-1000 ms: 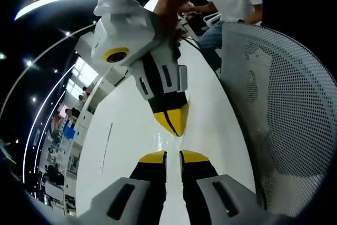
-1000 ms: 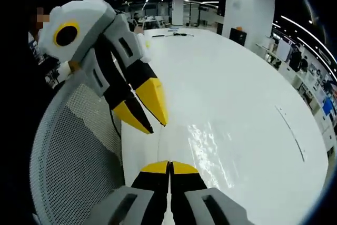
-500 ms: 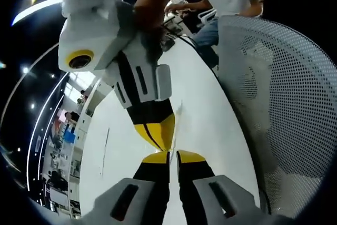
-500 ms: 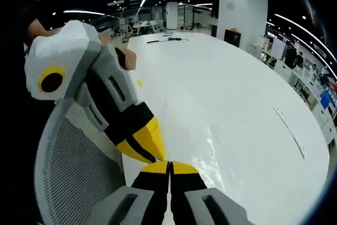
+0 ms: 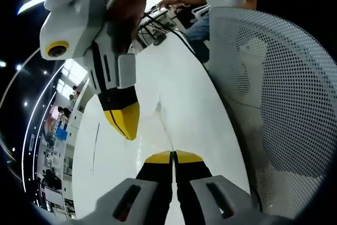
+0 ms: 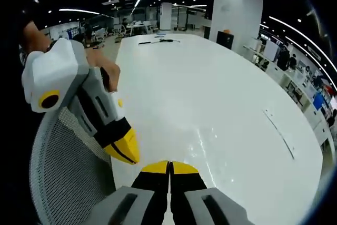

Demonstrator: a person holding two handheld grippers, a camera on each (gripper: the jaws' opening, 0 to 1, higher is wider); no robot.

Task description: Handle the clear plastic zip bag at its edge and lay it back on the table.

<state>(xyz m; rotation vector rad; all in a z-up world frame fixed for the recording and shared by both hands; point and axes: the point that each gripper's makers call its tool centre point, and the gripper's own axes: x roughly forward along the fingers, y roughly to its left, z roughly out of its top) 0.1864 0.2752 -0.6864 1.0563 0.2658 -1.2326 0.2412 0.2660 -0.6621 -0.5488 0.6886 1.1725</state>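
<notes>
Both grippers, left and right, pinched tight; bag barely visible, glare on the table hiding its edge.

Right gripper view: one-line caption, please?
Both grippers, right gripper and left gripper, closed above the white table beside a mesh chair.

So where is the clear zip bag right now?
In the left gripper view, the bag lies on the white table near the mesh chair, its edge running into the left gripper.

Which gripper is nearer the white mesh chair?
Left. The left gripper hangs at the mesh chair edge; the right gripper is farther from it, over the white table.
</notes>
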